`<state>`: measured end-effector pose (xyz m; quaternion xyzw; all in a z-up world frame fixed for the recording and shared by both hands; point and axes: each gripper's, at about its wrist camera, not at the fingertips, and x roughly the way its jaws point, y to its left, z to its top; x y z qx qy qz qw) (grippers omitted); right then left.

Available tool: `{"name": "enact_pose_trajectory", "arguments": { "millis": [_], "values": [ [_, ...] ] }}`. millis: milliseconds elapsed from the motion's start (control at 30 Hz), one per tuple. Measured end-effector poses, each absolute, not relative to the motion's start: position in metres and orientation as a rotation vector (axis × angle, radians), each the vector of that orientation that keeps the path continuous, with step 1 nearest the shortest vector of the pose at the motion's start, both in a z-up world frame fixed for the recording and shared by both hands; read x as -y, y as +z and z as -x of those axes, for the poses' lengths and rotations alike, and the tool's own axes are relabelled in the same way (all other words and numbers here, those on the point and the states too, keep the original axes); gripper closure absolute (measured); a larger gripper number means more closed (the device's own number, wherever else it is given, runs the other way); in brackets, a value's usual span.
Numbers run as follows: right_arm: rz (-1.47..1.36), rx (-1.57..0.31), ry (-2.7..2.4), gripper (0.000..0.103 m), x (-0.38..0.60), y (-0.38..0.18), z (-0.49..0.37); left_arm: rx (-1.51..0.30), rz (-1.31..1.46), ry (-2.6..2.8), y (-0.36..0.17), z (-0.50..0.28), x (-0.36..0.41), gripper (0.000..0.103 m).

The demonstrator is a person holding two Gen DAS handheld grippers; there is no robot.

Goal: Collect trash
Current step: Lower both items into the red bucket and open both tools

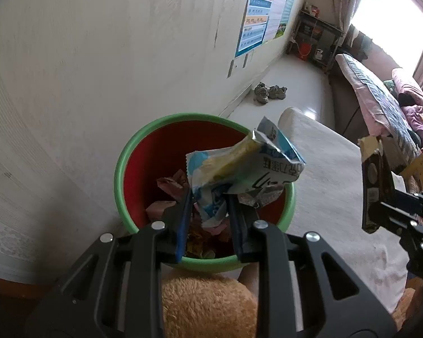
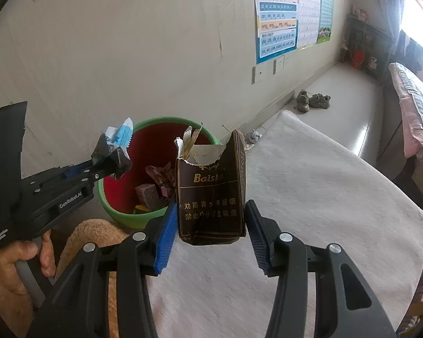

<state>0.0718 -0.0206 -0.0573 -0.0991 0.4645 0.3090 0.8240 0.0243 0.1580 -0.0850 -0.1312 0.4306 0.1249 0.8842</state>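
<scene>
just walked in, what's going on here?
A person is collecting trash with two handheld grippers. The left gripper is shut on a crumpled blue-and-white wrapper, held over the green bin, which already has scraps in it. The right gripper grips a torn dark brown cigarette pack just beside the bin, above the pale cloth-covered surface. Neither item has been dropped yet.

Plastic, foil, card and plush around the bin

The bin [image 1: 121,169] looks smooth, glossy plastic; above it a crinkled, shiny foil wrapper [image 1: 239,169]; right of it a torn matt cardboard pack [image 2: 211,197] over soft, fuzzy cloth [image 2: 324,197]; below the bin, tan plush [image 1: 206,304].
</scene>
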Motion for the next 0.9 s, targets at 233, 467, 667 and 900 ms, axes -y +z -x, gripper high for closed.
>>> {"name": "enact_pose_trajectory", "arguments": {
  "millis": [233, 467, 667, 900],
  "values": [
    [0.206, -1.003, 0.653, 0.056, 0.016, -0.064, -0.076, -0.898, 0.279, 0.268, -0.088, -0.03, -0.161, 0.079],
    [0.207, -1.002, 0.667, 0.056, 0.005, -0.064, -0.086, -0.893, 0.277, 0.28, -0.088, -0.033, -0.165, 0.079],
    [0.187, -0.987, 0.709, 0.056, -0.009, -0.062, -0.097, -0.904, 0.282, 0.3, -0.092, -0.035, -0.166, 0.079],
    [0.165, -1.015, 0.746, 0.056, -0.024, -0.065, -0.104, -0.929, 0.293, 0.322, -0.099, -0.038, -0.173, 0.079]
  ]
}}
